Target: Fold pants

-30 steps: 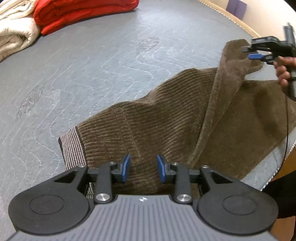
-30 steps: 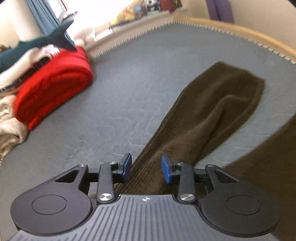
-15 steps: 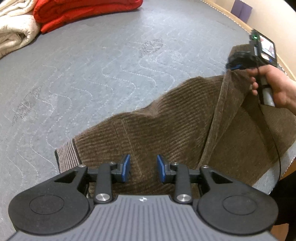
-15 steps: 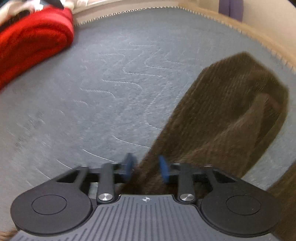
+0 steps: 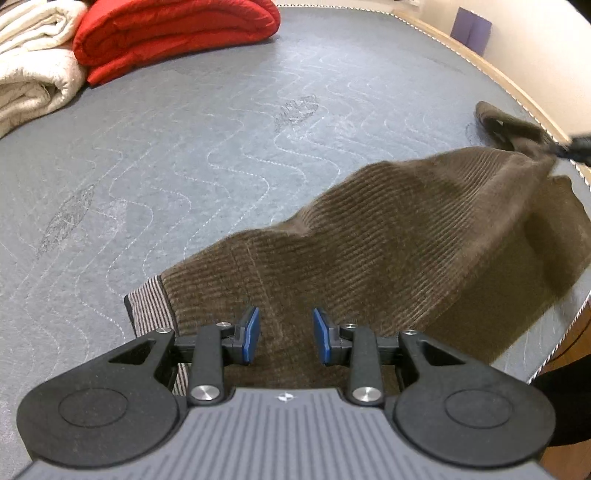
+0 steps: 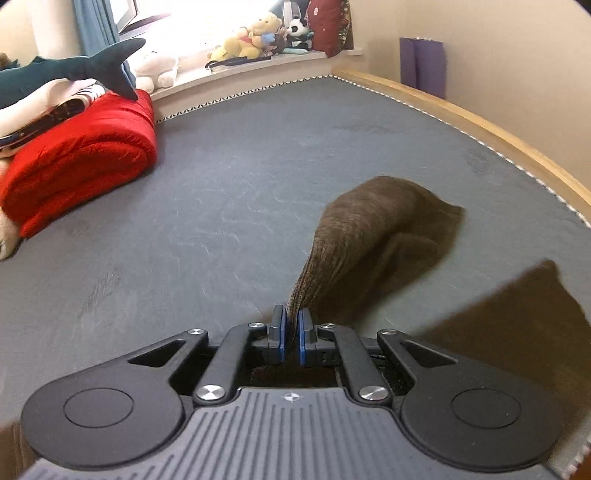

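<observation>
A big grey quilted mattress (image 5: 221, 147) with wavy stitching fills both views, with a pale wooden bed frame (image 6: 480, 122) along its far edge. At the far left side of the mattress sit a rolled red blanket (image 5: 173, 33) and, beside it, a folded cream blanket (image 5: 33, 70). The brown corduroy pants (image 5: 388, 258) lie on the near right part of the mattress, close to its edge. Their long way runs from the striped waistband (image 5: 147, 306) at the near left out to the far right, where one leg end (image 6: 373, 229) is lifted off the mattress and points away toward the bed frame. The left gripper (image 5: 284, 336) hovers over the waist part of the pants with its blue-padded jaws wide apart, holding nothing. The right gripper (image 6: 291, 332) has its jaws squeezed close together on a bunch of the lifted pant leg, which rises from between the pads and drapes forward. Small plush toys (image 6: 255, 37) sit on the window ledge far behind.
</observation>
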{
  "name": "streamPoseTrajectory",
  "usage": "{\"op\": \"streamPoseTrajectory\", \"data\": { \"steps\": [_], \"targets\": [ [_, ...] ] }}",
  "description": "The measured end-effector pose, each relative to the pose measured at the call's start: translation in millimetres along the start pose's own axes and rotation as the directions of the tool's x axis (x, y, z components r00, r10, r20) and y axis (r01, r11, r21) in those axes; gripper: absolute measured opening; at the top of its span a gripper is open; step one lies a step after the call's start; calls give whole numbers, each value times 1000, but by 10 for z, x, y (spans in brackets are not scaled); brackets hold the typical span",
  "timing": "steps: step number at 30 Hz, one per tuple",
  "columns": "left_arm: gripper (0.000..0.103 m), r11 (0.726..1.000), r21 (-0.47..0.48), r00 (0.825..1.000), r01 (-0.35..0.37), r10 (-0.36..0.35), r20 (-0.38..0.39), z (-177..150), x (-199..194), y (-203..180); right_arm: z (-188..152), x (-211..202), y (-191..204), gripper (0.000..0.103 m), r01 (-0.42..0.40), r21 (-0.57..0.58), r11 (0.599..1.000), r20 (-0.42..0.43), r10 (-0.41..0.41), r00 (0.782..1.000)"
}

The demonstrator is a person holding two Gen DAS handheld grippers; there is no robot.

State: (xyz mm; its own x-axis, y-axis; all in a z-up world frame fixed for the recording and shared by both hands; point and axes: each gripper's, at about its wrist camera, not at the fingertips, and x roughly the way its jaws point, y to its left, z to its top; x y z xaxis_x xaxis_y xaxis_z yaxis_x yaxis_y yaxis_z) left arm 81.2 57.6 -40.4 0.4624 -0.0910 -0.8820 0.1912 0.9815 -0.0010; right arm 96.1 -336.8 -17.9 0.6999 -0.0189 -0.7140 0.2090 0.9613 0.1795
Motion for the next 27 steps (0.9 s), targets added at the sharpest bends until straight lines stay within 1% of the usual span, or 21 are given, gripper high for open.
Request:
{"op": "streamPoseTrajectory", "data": {
  "steps": [2,3,6,7,8,10,13,15,16,17,20,23,27],
  "targets": [
    [36,1000,15,1000,3,-3,-3,-40,-30,-25,-209,-131,-183,6,15,-13,1000,-35,-16,999],
    [36,1000,22,1000,0,1,-10,-58,-18,-33,-327,-144,-281,6,24,-19,1000,-70,-25,997],
    [36,999,40,999,-28,30,-29,-77,27,-33,-568,-42,-531,7,0,-14,1000,-205,-3,979],
    [36,999,34,999,-32,33,-34,-73,40,-25,-625,-23,-637,7,6,-7,1000,-238,-8,971],
    [36,999,21,999,-34,34,-40,-76,48,-4,-635,-23,-700,7,19,-1,1000,-243,-19,970],
    [36,999,2,998,-39,39,-45,-72,61,22,-603,-112,-873,8,52,33,998,-198,-44,979],
    [36,999,-18,998,-38,37,-46,-57,65,34,-507,-233,-1043,9,54,94,994,-121,-42,992],
    [36,999,-31,998,-43,41,-56,-59,103,51,-473,-268,-1095,18,53,121,991,-83,-43,996],
    [36,998,-32,997,-49,47,-63,-59,122,54,-450,-261,-1088,25,54,126,991,-68,-46,997],
    [36,998,-31,996,-59,56,-70,-62,144,54,-432,-219,-1056,30,56,126,990,-61,-49,997],
    [36,997,-22,995,-70,68,-79,-64,174,33,-389,-139,-941,30,44,125,991,-41,-39,998],
    [36,999,-16,996,-50,49,-70,-53,160,6,-293,-52,-835,30,6,142,990,-13,-4,1000],
    [36,999,-10,997,-38,37,-73,-38,180,-14,-171,5,-820,30,-20,172,985,24,16,1000]
  ]
}}
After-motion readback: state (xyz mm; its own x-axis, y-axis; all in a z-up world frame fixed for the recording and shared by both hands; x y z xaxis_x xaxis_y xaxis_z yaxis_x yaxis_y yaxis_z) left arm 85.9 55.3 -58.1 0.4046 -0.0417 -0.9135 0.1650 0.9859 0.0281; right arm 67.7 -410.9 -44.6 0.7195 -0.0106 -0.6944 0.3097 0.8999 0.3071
